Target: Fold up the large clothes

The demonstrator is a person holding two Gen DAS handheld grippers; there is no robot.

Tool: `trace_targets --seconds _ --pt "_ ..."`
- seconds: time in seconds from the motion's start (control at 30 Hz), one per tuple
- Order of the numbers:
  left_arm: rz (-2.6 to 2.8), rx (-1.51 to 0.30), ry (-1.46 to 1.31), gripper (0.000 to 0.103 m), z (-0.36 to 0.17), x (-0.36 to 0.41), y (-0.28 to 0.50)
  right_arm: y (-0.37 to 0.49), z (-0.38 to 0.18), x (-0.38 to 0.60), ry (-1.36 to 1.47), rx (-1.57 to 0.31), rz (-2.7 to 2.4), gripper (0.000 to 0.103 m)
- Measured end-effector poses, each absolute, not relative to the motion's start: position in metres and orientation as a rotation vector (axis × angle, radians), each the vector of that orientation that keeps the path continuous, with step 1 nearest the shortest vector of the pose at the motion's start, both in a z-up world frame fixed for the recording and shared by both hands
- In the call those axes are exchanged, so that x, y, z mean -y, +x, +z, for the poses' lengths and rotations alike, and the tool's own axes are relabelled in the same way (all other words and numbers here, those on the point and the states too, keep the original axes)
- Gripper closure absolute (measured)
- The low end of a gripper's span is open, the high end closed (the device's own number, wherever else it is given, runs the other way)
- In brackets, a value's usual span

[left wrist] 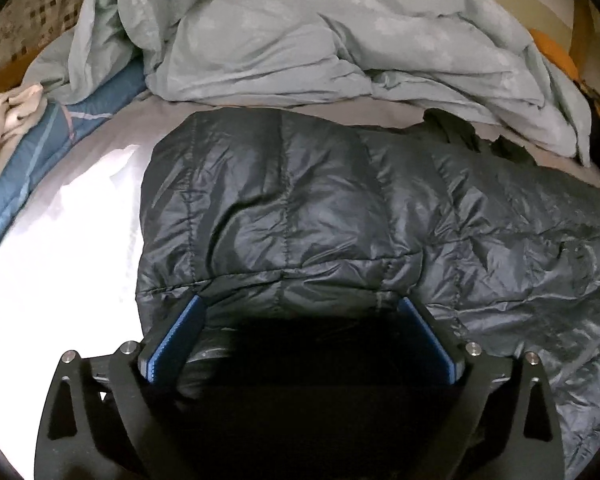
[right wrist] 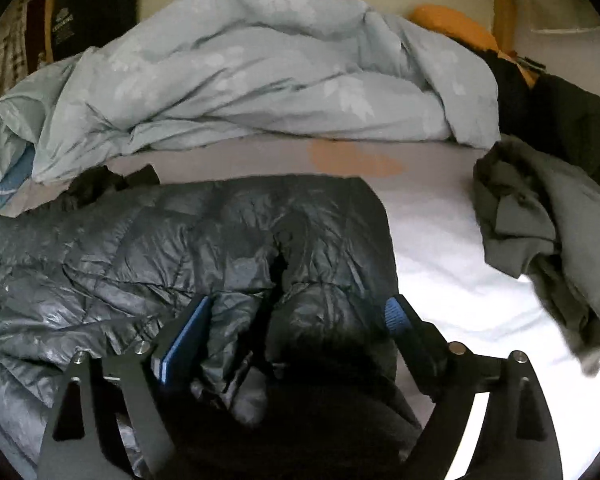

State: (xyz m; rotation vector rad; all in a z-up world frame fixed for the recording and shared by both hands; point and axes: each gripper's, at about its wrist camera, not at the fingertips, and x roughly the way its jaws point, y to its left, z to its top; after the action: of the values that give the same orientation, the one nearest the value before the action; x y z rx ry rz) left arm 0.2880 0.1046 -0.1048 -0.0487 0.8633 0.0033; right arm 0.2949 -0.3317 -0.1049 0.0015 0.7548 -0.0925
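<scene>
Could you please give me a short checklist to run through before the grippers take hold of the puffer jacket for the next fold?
1. Left gripper open, near edge of the puffer jacket between its jaws: ok.
2. Right gripper open over the jacket's other end: ok.
3. Jacket flat: not ok, creased.
4. Sheet beside the jacket free for folding: ok.
5. Grey-green garment apart from the jacket: ok.
6. Pads gripping fabric: not ok.

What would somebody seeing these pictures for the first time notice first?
A shiny dark quilted puffer jacket spread across the white bedsheet, filling the middle of both views. Behind it a rumpled pale blue duvet with a leaf print is heaped across the bed. The left gripper and right gripper stand open at the jacket's near edge.
</scene>
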Motion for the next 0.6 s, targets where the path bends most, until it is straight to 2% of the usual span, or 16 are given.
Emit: trace_targets --seconds 0.23,0.37,0.6 --pt "0.011 -0.863 -0.040 0.004 -0.105 -0.104 0.287 0.279 -0.089 0.315 -0.099 -0.670 -0.128 0.014" --pt "0.028 -0.874 -0.041 0.001 -0.106 -0.104 0.289 0.263 -0.072 0.299 -0.098 -0.638 0.013 0.014" --pt "0.037 -0.873 -0.033 0.001 -0.107 -0.101 0.288 0.274 -0.097 0.268 -0.152 -0.826 0.136 0.014"
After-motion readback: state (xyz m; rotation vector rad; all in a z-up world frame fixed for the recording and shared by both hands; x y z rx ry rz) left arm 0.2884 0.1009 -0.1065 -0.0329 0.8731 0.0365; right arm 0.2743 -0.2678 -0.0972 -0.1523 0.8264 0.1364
